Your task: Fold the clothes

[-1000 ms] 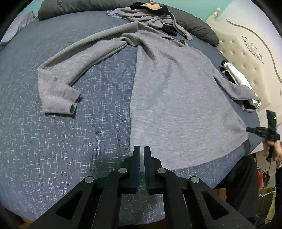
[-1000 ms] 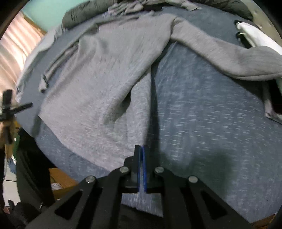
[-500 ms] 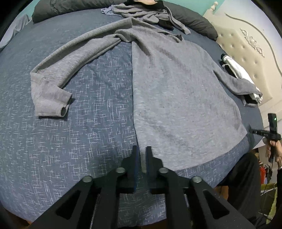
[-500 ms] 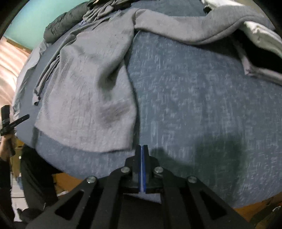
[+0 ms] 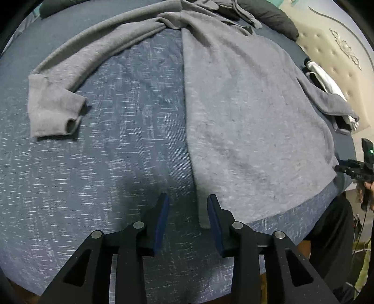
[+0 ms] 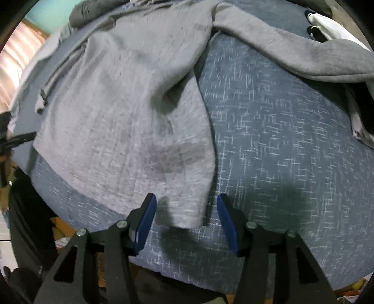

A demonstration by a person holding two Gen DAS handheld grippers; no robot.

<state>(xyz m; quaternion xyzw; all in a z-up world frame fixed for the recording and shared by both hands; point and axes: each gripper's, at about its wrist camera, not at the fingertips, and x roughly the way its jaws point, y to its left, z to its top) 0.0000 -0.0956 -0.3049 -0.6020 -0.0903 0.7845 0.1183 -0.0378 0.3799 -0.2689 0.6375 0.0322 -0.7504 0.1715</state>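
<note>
A grey long-sleeved sweater (image 5: pixel 245 117) lies spread flat on the blue patterned bed (image 5: pixel 105 175). One sleeve (image 5: pixel 53 112) trails out to the left. My left gripper (image 5: pixel 188 201) hovers low over the hem's left corner, its jaws opening; the corner lies loose between them, close to the right finger. In the right wrist view the sweater (image 6: pixel 121 105) has its other hem corner between the opening jaws of my right gripper (image 6: pixel 186 201), and neither pad presses on it. The other sleeve (image 6: pixel 292 53) runs to the upper right.
More grey clothes (image 5: pixel 224 7) and a dark pillow (image 5: pixel 275 21) lie at the far side. A white and black garment (image 5: pixel 327 79) sits by the padded headboard (image 5: pixel 334 46). The bed's front edge is just below both grippers, and a person's dark trousers (image 5: pixel 332 224) stand beside it.
Both grippers have sunk closer to the sweater's hem. Both pairs of jaws, shut a second ago, now stand apart around the hem corners.
</note>
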